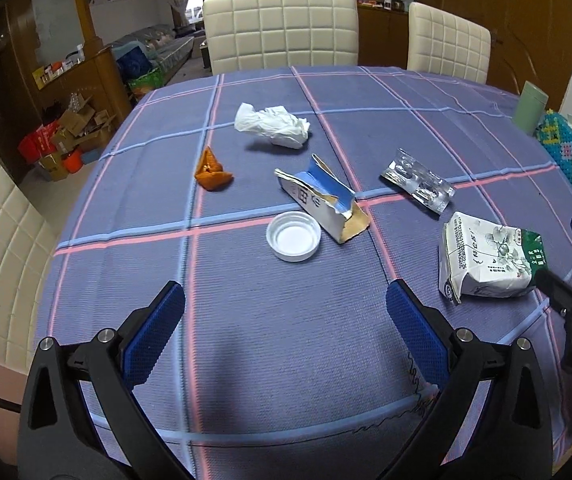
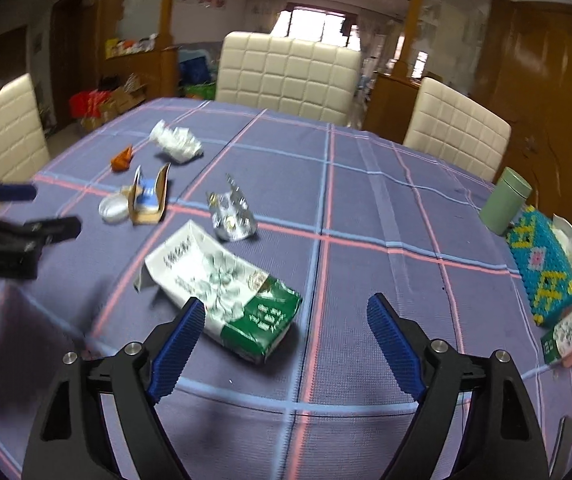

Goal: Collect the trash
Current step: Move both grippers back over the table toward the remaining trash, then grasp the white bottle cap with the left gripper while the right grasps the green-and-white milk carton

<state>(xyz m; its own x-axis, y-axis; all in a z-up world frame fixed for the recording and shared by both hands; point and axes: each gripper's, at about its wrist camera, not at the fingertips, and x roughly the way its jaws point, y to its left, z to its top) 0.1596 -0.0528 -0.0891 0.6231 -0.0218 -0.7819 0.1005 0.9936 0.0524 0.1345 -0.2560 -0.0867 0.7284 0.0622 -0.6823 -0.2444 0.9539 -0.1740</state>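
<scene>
Both grippers are wide open with nothing between the pads. My left gripper (image 1: pixel 286 300) hangs over bare tablecloth (image 1: pixel 286 360), angled down, blue pads spread apart. Nearest thing ahead of it is the white lid (image 1: pixel 294 236), lying rim-up, just beyond the fingertips. Touching or almost touching the lid on its far right side is the torn blue-and-white carton (image 1: pixel 322 200), ripped open, lying on its side.

My right gripper (image 2: pixel 286 312) is also spread, over the cloth too. The green-and-white paper pack (image 2: pixel 221 292) lies just ahead of its left finger (image 2: pixel 181 340); the pad overlaps the pack's near corner in the right wrist view, contact I can't confirm. The pack isn't between the pads, it sits off to the left of the gap.

Further out, from the left wrist view: orange peel (image 1: pixel 211 170) left of the carton, crumpled white tissue (image 1: pixel 273 124) beyond that, foil blister pack (image 1: pixel 418 186) to the right, well apart from the carton. All six pieces of trash lie on the table, none lifted.

Right edge of the table holds non-trash: green canister (image 2: pixel 506 200), upright, and next to it a beaded tissue box (image 2: pixel 546 276) in blue and yellow. Cream quilted chairs (image 1: pixel 281 28) ring the far side. Right wrist view is slightly blurred.
</scene>
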